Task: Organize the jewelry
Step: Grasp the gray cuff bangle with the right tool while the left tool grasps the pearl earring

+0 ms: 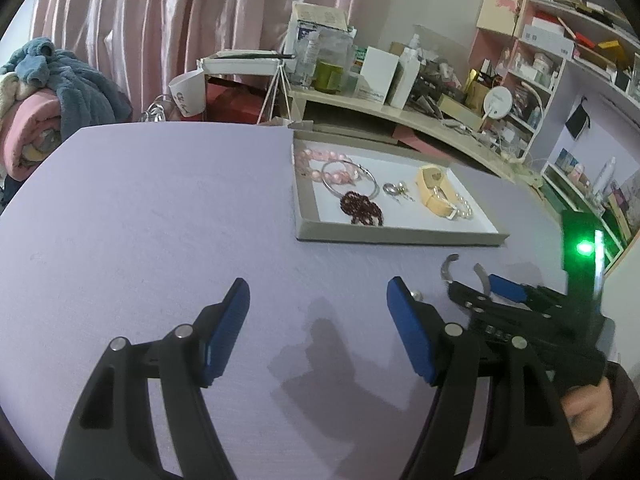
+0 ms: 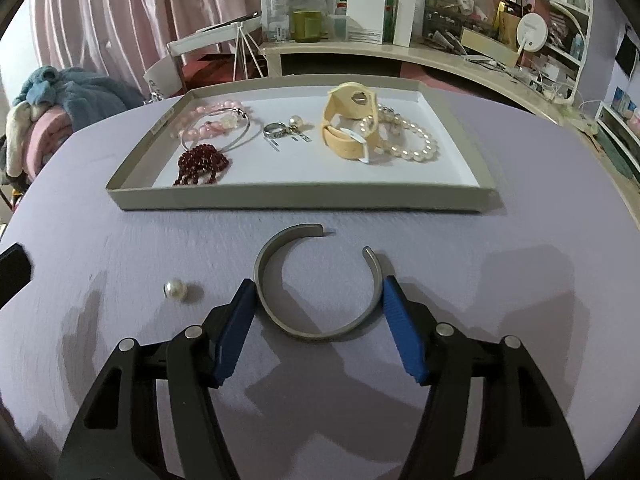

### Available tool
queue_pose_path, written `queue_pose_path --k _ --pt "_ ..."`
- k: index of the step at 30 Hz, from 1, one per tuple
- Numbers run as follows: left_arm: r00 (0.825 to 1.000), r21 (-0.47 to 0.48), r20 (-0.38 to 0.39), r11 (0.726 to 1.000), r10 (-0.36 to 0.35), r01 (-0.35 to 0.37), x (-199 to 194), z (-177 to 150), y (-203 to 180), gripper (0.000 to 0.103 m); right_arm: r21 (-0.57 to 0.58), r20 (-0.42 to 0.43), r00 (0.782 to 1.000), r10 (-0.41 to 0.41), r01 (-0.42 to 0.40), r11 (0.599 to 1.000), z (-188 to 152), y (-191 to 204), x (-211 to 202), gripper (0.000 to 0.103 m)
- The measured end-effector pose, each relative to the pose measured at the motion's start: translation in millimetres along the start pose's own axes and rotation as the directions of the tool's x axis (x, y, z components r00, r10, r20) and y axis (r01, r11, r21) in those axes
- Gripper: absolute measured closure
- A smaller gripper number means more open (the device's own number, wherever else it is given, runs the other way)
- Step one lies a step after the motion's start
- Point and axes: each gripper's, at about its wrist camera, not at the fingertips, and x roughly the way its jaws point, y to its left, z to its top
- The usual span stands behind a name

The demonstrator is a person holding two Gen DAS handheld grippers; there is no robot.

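The wide lilac table [image 2: 520, 280] is seen bare across its left half, giving open room there, while its far edge is bounded by a cluttered beige desk shelf [image 2: 400, 56]. A shallow grey cardboard tray with a white floor [image 2: 296, 198] is set near the table's far side; its near wall stands just beyond the cuff. Inside it are laid a cream rubber watch strap [image 2: 352, 120], a white pearl bracelet [image 2: 416, 144], a pink bead bracelet [image 2: 200, 120], a dark red bead string [image 2: 202, 162] and a small silver ring [image 2: 274, 130].

The right gripper [image 2: 318, 300] is closed onto an open-ended grey metal cuff bangle [image 2: 316, 332] lying flat on the table: both blue pads are seen pressed against its outer sides. The left gripper [image 1: 318, 300] is held spread, nothing between its pads, over bare table. A loose white pearl stud [image 2: 175, 290] lies on the table left of the cuff.
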Motion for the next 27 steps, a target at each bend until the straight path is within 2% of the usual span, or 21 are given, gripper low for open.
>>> queue_pose_path --k 12,14,18,27 --pt "0.996 0.125 -0.091 0.992 0.014 -0.003 42.6 -10.7 -56.1 0.033 0.072 0.059 0.996 0.066 -0.070 0.995 -1.2 -45.8 -32.7 0.038" --pt "0.994 0.140 -0.110 0.990 0.021 -0.006 51.6 -11.7 -63.6 0.041 0.079 0.066 0.995 0.076 -0.081 0.994 -1.0 -49.9 -35.3 0.038" --pt "0.988 0.158 -0.148 0.987 0.037 -0.014 69.4 -13.5 -76.3 0.048 0.092 0.069 0.993 0.094 -0.100 0.991 -0.3 -58.4 -35.7 0.038" --pt "0.988 0.181 -0.139 0.983 0.070 -0.044 82.3 -8.1 -93.1 0.060 0.109 0.062 0.991 0.118 -0.124 0.986 -1.1 -66.2 -31.3 0.038"
